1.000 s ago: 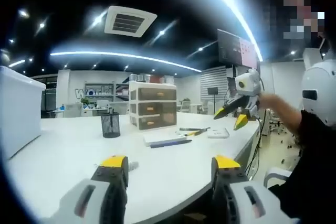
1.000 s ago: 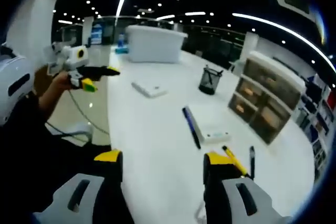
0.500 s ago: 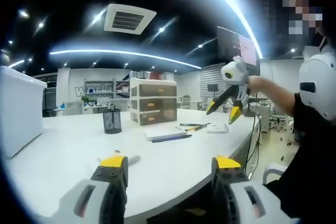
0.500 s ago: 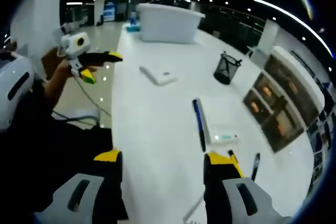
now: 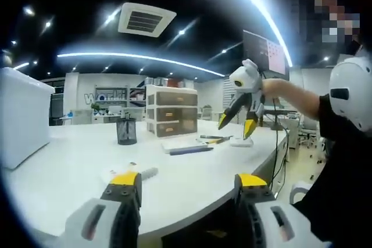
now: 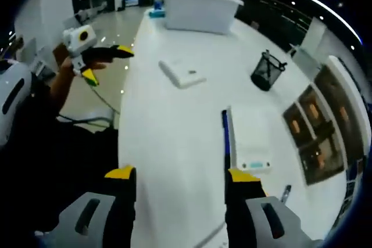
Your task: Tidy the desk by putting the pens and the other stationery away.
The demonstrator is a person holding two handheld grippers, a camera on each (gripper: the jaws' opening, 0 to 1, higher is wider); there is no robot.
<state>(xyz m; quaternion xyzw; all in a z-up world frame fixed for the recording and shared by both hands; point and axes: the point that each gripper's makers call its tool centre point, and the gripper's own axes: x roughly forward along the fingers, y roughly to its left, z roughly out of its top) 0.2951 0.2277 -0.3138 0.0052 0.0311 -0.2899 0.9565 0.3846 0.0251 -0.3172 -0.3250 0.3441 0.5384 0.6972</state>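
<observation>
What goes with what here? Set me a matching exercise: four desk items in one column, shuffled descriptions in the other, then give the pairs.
Items
1. mesh pen cup
2. blue pen
3. drawer unit
4. large white bin

Descriptions
A. lies along the edge of a flat white box
B. white frame with brown drawers
C. black, standing upright on the desk
D. at the far end of the desk from the right hand-held gripper

Pairs: 1-C, 2-A, 3-B, 4-D
</observation>
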